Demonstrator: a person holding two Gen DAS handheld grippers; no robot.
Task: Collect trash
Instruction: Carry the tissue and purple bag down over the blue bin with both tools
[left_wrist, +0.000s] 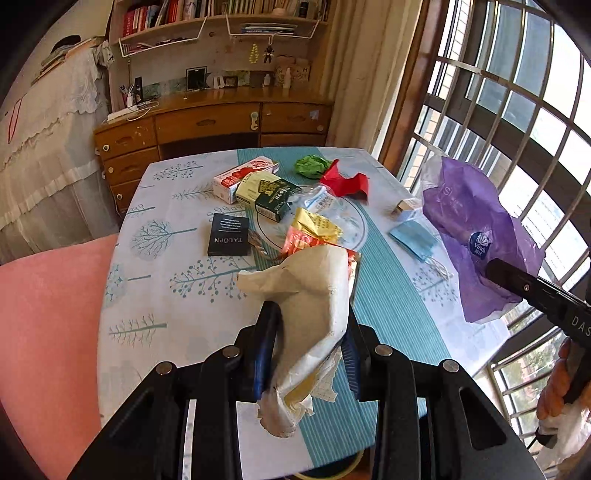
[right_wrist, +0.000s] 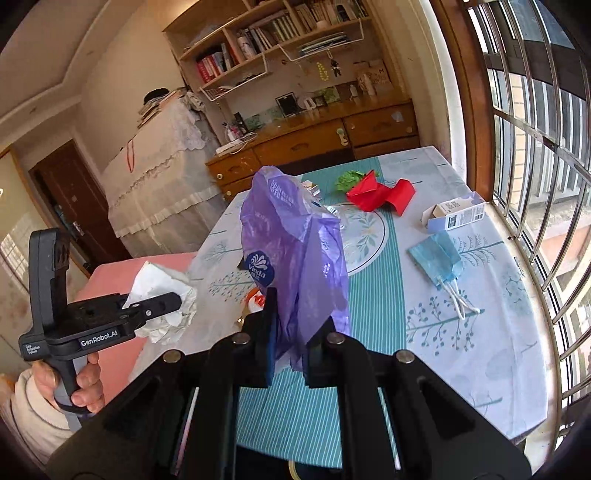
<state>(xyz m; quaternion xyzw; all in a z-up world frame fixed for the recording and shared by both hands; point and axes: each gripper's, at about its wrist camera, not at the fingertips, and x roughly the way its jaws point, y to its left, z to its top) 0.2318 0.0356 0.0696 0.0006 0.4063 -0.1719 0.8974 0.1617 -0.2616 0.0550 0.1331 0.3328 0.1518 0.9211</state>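
Left fingers: my left gripper (left_wrist: 308, 332) is clamped partway on a crumpled cream paper wrapper (left_wrist: 314, 317), low centre of the left view; the paper sticks out past the tips and hangs behind them
Right fingers: my right gripper (right_wrist: 291, 325) is pinched tight on a thin purple plastic bag (right_wrist: 295, 251), centre of the right view; the bag stands up above the tips, off the table
Only the left view shows: a black box (left_wrist: 228, 235), a dark green carton (left_wrist: 275, 199), a red-and-white box (left_wrist: 243, 176) and a yellow-and-red packet (left_wrist: 314, 230) clustered mid-frame; the purple bag hangs at the right edge beside a black finger of my other tool
Only the right view shows: my left hand (right_wrist: 86, 384) on the handle at lower left, the same paper seen side-on as a white wad; an open light-blue carton (right_wrist: 456, 214) at right, lying on its side, contents not visible
Both views: blue face mask (right_wrist: 439, 260), red paper (right_wrist: 380, 194), green crumpled paper (right_wrist: 347, 181) on the tree-print tablecloth (right_wrist: 461, 339)
Bag contents: cannot tell; its mouth is hidden
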